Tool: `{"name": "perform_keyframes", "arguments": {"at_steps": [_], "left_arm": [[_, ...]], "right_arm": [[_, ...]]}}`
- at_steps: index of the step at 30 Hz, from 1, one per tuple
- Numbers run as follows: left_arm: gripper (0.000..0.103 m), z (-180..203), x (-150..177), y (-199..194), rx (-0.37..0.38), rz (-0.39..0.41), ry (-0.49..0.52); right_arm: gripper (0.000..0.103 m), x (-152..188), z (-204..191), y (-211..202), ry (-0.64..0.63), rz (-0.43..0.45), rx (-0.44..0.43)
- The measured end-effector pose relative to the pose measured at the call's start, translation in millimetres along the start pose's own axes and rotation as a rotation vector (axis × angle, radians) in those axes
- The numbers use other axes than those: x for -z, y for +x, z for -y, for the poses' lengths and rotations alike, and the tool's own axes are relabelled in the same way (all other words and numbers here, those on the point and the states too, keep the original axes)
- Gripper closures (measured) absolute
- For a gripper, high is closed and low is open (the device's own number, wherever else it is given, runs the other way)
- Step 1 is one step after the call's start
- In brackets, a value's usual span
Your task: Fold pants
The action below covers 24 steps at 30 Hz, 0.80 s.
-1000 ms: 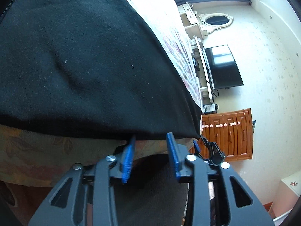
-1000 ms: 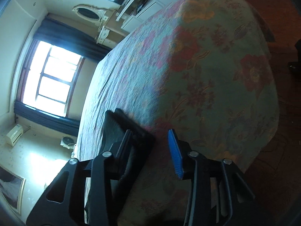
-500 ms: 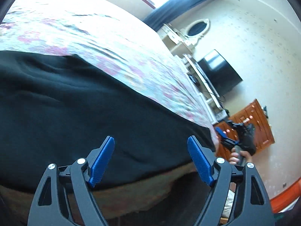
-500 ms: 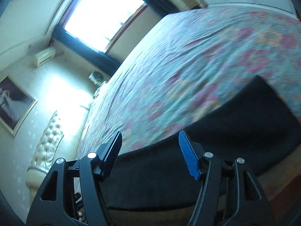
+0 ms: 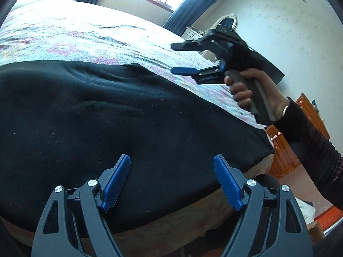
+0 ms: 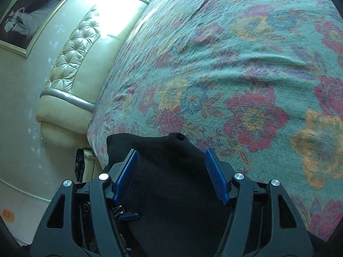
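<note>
Lying flat across the near part of the bed, the black pants (image 5: 120, 115) cover the floral bedspread (image 5: 85, 36) from the left edge of the left wrist view almost to the bed's right-hand corner. The left gripper (image 5: 171, 181) hangs over the cloth near the bed's edge with its blue pads spread wide and nothing between them; its jaws have just been opening. Only this view shows the other tool from outside — the right gripper (image 5: 176, 59) held sideways above the bedspread past the far edge of the pants, gripped by a hand (image 5: 255, 92) in a dark knit sleeve (image 5: 313, 150), its two fingers parted and empty. Behind it are a dark screen and a wooden cabinet (image 5: 285, 150).

The right wrist view gives what the left cannot — a tufted cream headboard (image 6: 75, 49), a framed picture (image 6: 27, 19) on the wall, and one narrow end of the pants (image 6: 171, 184) lying on the bedspread. The right gripper's (image 6: 171, 176) pads stand apart above that end, not pressing it, and have just been opening too
</note>
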<state>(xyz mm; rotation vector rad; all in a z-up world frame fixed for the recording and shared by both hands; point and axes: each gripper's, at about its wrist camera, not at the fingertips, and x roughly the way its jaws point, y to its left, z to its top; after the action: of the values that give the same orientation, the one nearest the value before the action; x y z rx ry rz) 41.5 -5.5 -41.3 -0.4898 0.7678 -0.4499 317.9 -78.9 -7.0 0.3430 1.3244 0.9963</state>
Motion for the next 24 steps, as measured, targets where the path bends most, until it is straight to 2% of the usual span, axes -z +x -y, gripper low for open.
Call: {"name": "perform_keyframes", "arguments": {"at_steps": [4,8,10,13,15,17,19,22,24], "left_arm": [[0.024,-20.5,-0.5,-11.7,0.086,0.030,-0.050],[0.024,-14.5,3.8,-14.0,0.084,0.049,-0.011],[0.024,-12.0,5.9,-15.5,0.077,0.058,0.001],[0.024,-13.5,5.6,-16.6,0.087,0.071,-0.010],[0.024,-15.2,7.5,-18.2,0.097,0.078,-0.018],[0.024,-14.7,8.6,-19.7,0.104,0.083,-0.023],[0.024,-11.7,12.6,-23.5,0.104,0.087,-0.022],[0.024,-9.0,13.8,-25.0,0.101,0.090,-0.018],[0.024,-7.9,14.4,-25.9,0.103,0.091,-0.018]], "right_arm": [[0.039,-13.8,-11.2,33.0,-0.027,-0.128,-0.014],[0.039,-19.5,-13.5,42.5,-0.048,-0.206,0.009],[0.039,-26.8,-12.1,44.6,-0.058,-0.181,0.083],[0.039,-28.0,-8.0,51.9,-0.029,-0.229,0.010],[0.041,-25.3,-15.0,60.8,-0.063,-0.271,0.012],[0.055,-25.5,-19.3,63.9,-0.082,-0.278,0.024],[0.074,-27.7,-17.9,63.9,-0.084,-0.270,0.048],[0.094,-31.5,-11.6,63.7,-0.070,-0.252,0.057],[0.096,-33.4,-11.8,63.4,-0.065,-0.227,0.041]]}}
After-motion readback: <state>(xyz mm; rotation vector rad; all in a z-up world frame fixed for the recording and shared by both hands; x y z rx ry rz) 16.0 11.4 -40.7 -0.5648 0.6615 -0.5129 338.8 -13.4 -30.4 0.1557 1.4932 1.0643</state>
